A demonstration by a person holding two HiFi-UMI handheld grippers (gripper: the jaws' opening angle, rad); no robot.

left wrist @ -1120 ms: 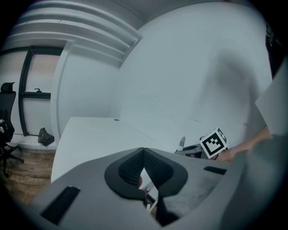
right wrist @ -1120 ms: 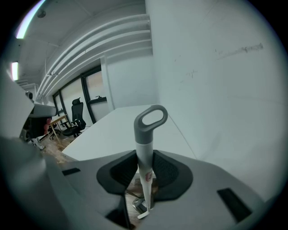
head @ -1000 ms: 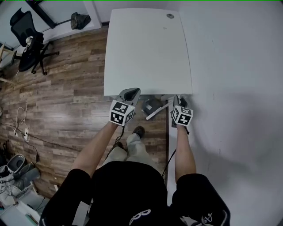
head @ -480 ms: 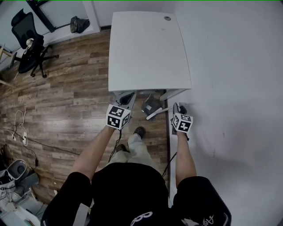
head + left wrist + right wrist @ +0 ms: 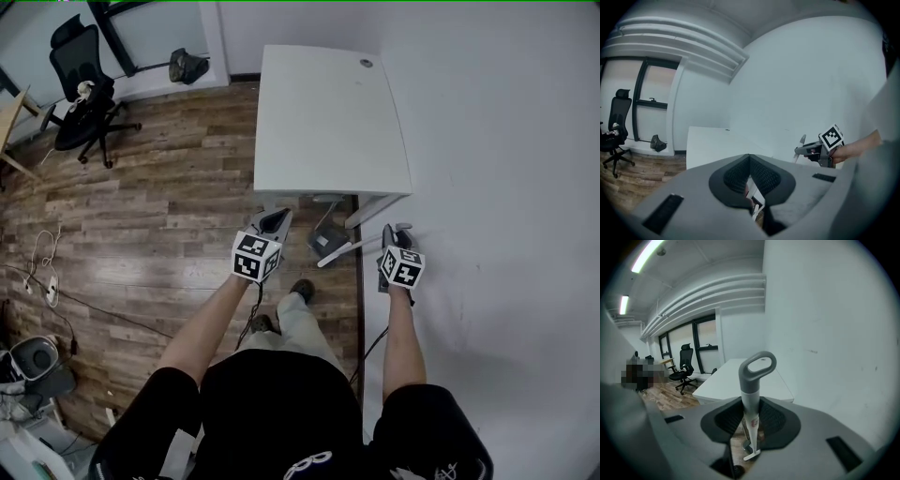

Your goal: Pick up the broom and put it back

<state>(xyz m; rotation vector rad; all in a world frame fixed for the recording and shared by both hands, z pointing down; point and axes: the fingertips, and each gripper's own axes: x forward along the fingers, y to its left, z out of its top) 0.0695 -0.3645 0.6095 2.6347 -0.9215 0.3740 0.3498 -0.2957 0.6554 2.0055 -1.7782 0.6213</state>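
Observation:
The broom has a white shaft (image 5: 349,248), a grey loop grip (image 5: 759,365) at the top and a grey head (image 5: 325,243) low down by the table leg. My right gripper (image 5: 750,420) is shut on the shaft just below the loop, and the broom hangs tilted beside the white wall. In the head view the right gripper (image 5: 394,236) is near the wall. My left gripper (image 5: 275,221) is shut on nothing, apart from the broom, in front of the table's near edge. The left gripper view shows the right gripper (image 5: 816,151) off to the right.
A white table (image 5: 328,122) stands against the wall (image 5: 506,187) ahead. A black office chair (image 5: 82,89) and a dark object (image 5: 189,66) are at the far left on the wood floor (image 5: 159,206). Cables (image 5: 47,272) lie at the left. The person's feet (image 5: 302,290) are below the grippers.
Both grippers have drawn back from the table's near edge. The right one has carried the broom with it and higher. The left stays shut on nothing.

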